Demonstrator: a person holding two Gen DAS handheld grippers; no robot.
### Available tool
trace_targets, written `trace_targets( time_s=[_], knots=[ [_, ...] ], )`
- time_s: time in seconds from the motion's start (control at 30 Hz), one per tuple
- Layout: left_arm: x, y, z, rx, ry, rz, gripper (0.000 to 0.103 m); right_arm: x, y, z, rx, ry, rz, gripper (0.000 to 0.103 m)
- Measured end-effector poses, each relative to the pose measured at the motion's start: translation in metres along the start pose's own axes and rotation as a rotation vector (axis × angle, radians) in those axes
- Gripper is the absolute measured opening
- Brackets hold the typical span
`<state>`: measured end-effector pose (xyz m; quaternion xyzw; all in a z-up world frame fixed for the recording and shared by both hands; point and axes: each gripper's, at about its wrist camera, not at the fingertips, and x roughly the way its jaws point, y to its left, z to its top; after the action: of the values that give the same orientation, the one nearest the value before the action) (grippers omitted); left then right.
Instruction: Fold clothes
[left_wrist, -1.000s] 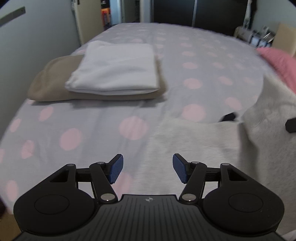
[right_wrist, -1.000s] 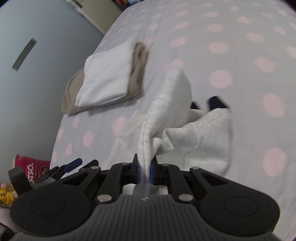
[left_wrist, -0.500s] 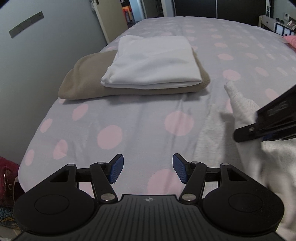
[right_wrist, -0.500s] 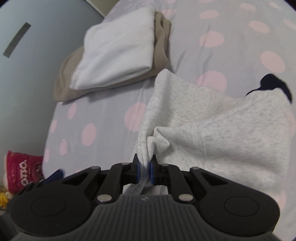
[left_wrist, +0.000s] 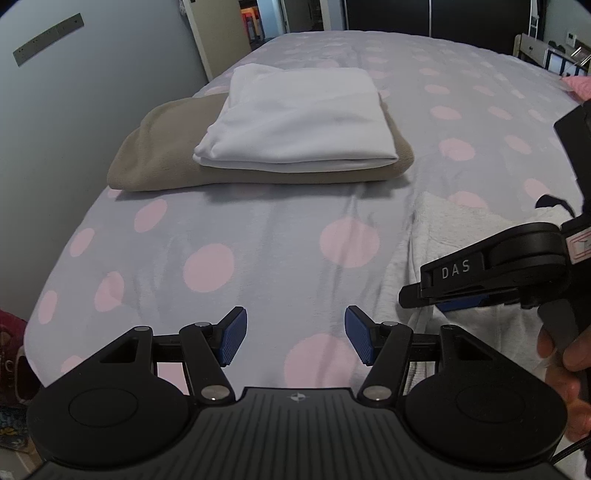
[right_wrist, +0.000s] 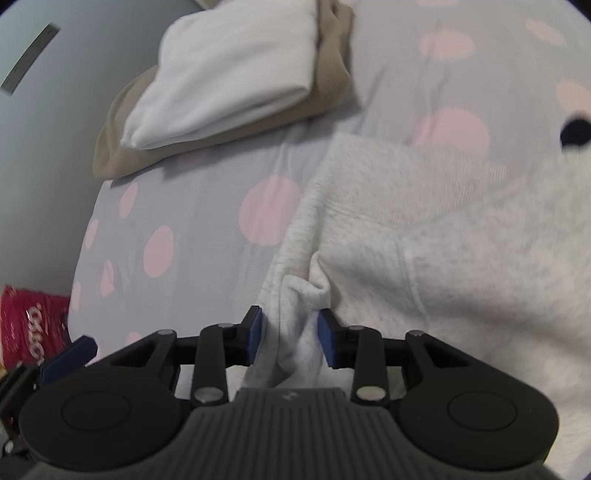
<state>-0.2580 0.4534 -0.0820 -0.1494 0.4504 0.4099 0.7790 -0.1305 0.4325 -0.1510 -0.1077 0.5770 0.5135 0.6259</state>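
The pale heather-grey fleece sweatshirt (right_wrist: 461, 236) lies bunched on the near right part of the bed, its ribbed hem or cuff edge turned toward the folded pile. A pinched ridge of its cloth stands between the fingers of my right gripper (right_wrist: 290, 338), whose jaws are parted with a gap on either side of the fold, so I judge it is not clamped. My left gripper (left_wrist: 293, 334) hangs wide open over bare bedspread, just left of the sweatshirt's edge, holding nothing.

I judge the sweatshirt thick, soft and floppy: light enough for one gripper, but it will sag and drag, and a bite on a single layer may let the rest slide. The seam or the ribbed band looks the surest place to take hold, since it is denser and less likely to slip from the ridged blue pads.

Beyond it, a folded white cotton garment (left_wrist: 299, 118) sits squarely on a folded tan fleece garment (left_wrist: 155, 155), well apart from the sweatshirt. All rest on the lilac bedspread with pink dots (left_wrist: 207, 236).

Much is hard to read: the sweatshirt's far side runs out of view, a dark navy patch (right_wrist: 576, 131) may be lining or another item, and I cannot tell sleeves from body.
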Motion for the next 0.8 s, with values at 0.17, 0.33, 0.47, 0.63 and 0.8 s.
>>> trace_targets(
  time_s=[0.17,0.33,0.47,0.63,0.8],
  knots=[
    [-0.003,-0.007,-0.004,-0.003,0.015,-0.089,0.057,-0.053,-0.004,0.000,-0.081,-0.117,-0.022,0.045],
    [-0.005,-0.019,-0.011,0.010,0.038,-0.194,0.058,-0.098,-0.032,-0.032,-0.144,-0.201,-0.078,0.053],
    [0.002,-0.029,-0.018,0.009,0.075,-0.238,0.058,-0.115,-0.059,-0.082,-0.164,-0.220,-0.097,0.053],
    [0.020,-0.037,-0.027,-0.008,0.140,-0.224,0.058,-0.120,-0.087,-0.149,-0.191,-0.207,-0.131,0.054],
    [0.028,-0.044,-0.038,-0.007,0.168,-0.262,0.007,-0.114,-0.099,-0.185,-0.175,-0.192,-0.139,0.054]
  ],
)
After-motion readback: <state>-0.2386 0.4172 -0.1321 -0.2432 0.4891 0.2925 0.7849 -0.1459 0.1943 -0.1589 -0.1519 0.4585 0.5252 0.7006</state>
